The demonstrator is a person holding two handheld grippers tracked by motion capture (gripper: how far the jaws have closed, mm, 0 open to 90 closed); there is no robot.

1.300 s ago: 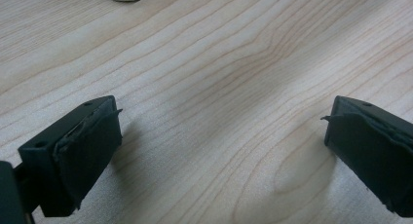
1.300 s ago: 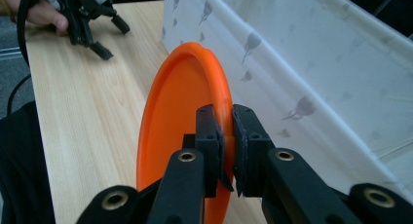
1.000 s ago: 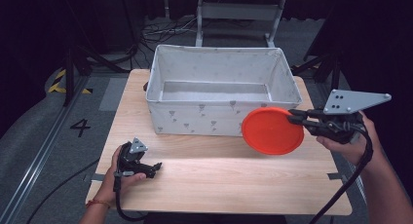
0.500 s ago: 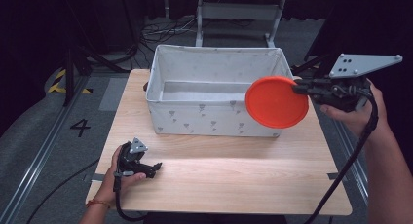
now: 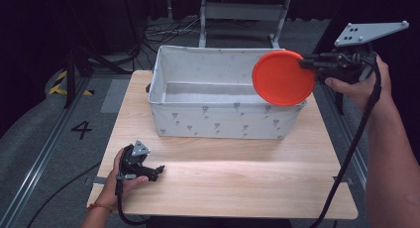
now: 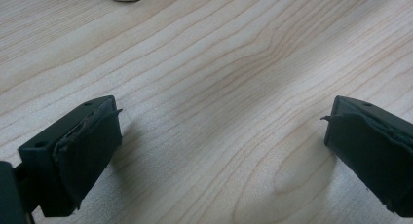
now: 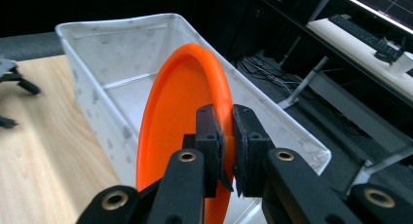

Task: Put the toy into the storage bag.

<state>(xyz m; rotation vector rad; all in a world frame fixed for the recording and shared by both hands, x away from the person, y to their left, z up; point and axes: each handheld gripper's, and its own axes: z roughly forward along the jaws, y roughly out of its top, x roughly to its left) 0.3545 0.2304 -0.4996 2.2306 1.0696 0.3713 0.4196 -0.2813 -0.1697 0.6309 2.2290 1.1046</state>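
Right gripper [image 5: 303, 64] is raised over the right end of the fabric bin [image 5: 218, 121], fingers [image 7: 210, 136] clamped on the rim of an orange plate [image 5: 283, 78]. Plate is held on edge, roughly upright, its face toward the high camera, above the bin's right end wall and front right corner. In the right gripper view the plate [image 7: 180, 131] sits between the two black pads, with the bin [image 7: 97, 63] behind and below it. Right hand [image 5: 354, 84] wraps the gripper body, cable trailing down past the forearm.

Left gripper [image 5: 159, 170] rests low on the wooden bench [image 5: 233, 173] near the front left corner, held in the left hand [image 5: 119, 181], well apart from the bin. Left gripper view: both fingers [image 6: 80, 156] spread wide apart with bare wood grain between them, nothing gripped.

Bin is white or light grey with a small repeated grey print, open top; interior looks bare where visible.

Readable writing: a "4" marked on the floor [image 5: 81, 130] left of the bench. No brand or label legible on plate, bin or grippers.
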